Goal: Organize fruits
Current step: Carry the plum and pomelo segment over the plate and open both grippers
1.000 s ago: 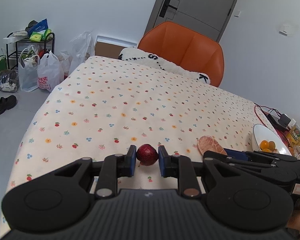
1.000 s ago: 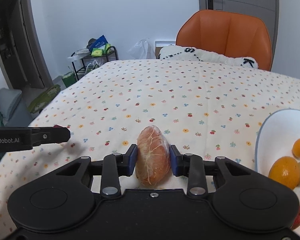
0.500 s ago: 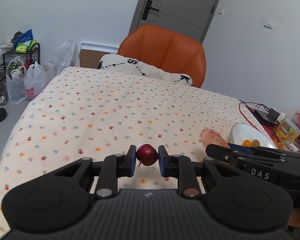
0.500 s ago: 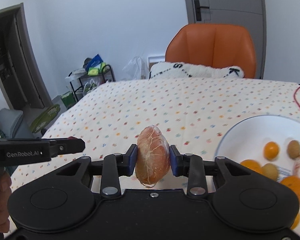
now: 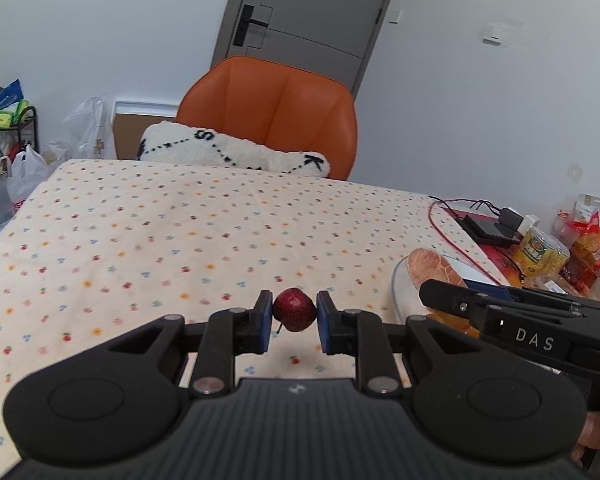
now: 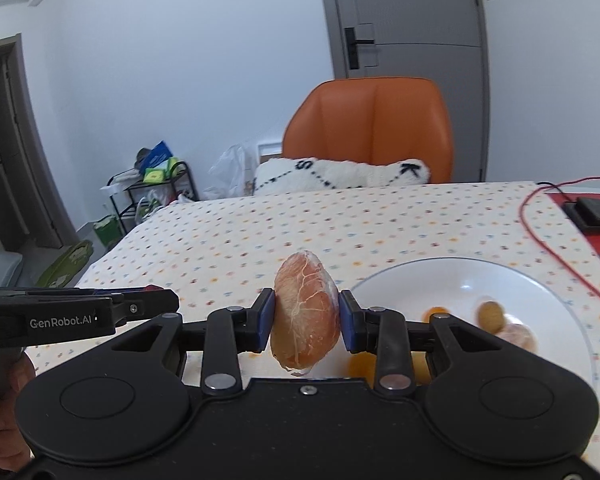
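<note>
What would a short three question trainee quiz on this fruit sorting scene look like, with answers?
1. True or false: the left hand-held gripper holds a small red fruit.
2. What does the right hand-held gripper hold? A) a wrapped peeled citrus segment B) a banana C) a spoon
3. Fill in: the white plate already holds several small ____ fruits.

Key: 1 true; 2 A, the segment; 3 orange and yellowish.

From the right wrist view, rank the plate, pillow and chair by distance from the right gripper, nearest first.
1. Plate: just right of the right gripper, on the cloth.
2. Pillow: at the far table edge.
3. Chair: behind the pillow.
</note>
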